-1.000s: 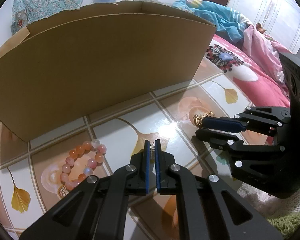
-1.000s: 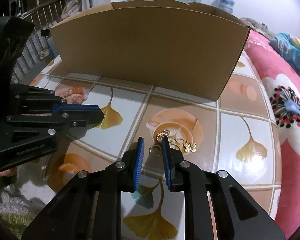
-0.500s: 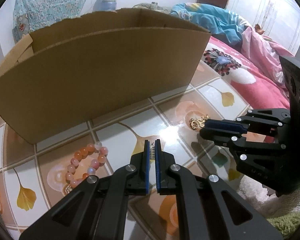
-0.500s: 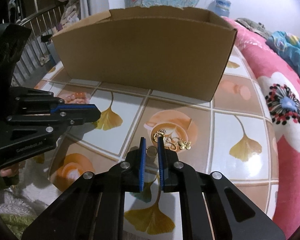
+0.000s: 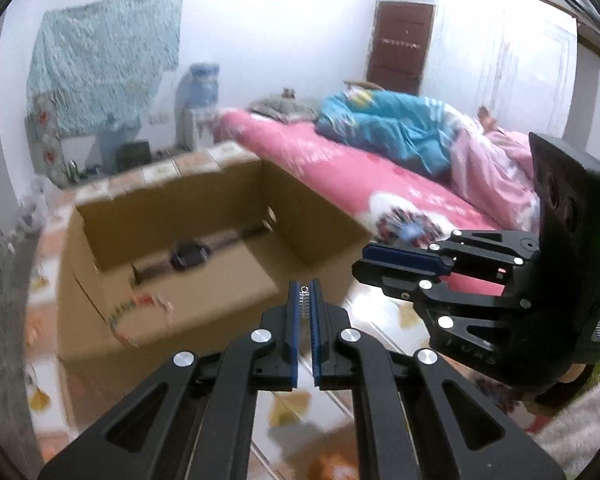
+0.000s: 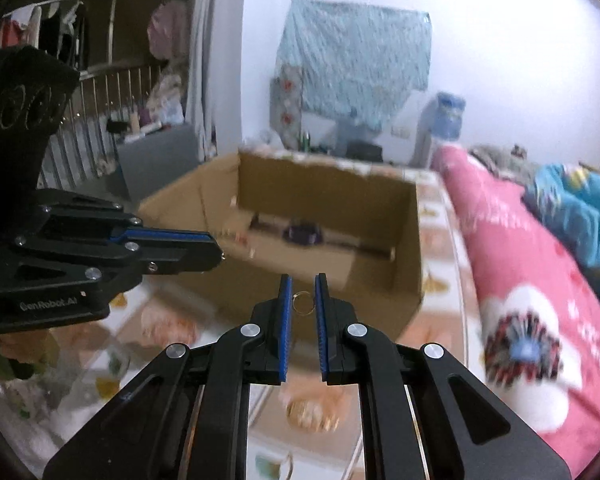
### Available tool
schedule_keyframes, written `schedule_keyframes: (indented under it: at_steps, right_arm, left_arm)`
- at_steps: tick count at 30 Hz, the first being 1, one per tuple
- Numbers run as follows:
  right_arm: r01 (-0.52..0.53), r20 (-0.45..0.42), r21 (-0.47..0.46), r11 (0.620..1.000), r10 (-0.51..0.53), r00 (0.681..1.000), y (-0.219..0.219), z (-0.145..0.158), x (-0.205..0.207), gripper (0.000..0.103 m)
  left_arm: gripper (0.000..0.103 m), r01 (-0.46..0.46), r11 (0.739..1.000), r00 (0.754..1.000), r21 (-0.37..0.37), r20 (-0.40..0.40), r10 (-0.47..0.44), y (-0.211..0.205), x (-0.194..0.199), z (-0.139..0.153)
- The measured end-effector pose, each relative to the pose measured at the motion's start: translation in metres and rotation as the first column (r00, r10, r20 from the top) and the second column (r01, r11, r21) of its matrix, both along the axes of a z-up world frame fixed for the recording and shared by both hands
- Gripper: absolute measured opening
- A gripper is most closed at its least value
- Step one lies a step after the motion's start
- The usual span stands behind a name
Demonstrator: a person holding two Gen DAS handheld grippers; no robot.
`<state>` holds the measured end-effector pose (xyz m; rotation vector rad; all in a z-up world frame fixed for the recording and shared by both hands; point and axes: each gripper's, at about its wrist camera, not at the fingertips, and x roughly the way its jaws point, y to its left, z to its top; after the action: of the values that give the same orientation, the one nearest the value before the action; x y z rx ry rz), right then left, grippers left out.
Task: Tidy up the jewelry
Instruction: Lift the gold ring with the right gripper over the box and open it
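Note:
My left gripper (image 5: 305,285) is shut on a small silver chain-like piece (image 5: 304,300) that shows between its blue pads. The right gripper (image 6: 303,278) is shut on a thin gold ring (image 6: 303,303) near its fingertips. Both hang above the table, just short of the near wall of an open cardboard box (image 5: 204,300) (image 6: 380,280). A dark watch-like item (image 5: 190,256) (image 6: 302,234) lies on the box floor. From the left wrist the right gripper (image 5: 364,260) appears at the right; the left gripper (image 6: 216,252) appears at the left of the right wrist view.
The tabletop (image 5: 380,332) has a glossy ginkgo-leaf tile pattern. A bed with a pink flowered sheet (image 6: 540,300) and a blue blanket (image 5: 392,132) runs along the right. A metal railing (image 6: 100,120) stands at the far left.
Both grippers have risen from the tabletop and tilted up, so the box's inside now shows. The right jaws closed on the gold ring. The bead bracelet and gold charms have left view.

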<state>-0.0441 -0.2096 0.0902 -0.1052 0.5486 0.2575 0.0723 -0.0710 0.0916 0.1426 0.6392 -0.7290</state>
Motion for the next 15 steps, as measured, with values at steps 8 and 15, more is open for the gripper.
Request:
schedule_keyframes:
  at_steps: [8,15]
  right_arm:
    - [-0.030,-0.082,0.116,0.993,0.040,0.996,-0.009,-0.004,0.075,0.010]
    - [-0.034,-0.117,0.221,0.975,0.061,0.991,-0.023,-0.005,0.097,0.034]
  left_arm:
    - [0.005,-0.077,0.997,0.996,0.024,-0.043,0.078,-0.010,0.073,-0.014]
    - [0.010,-0.147,0.989,0.985,0.019,-0.084,0.148,-0.001,0.101,-0.031]
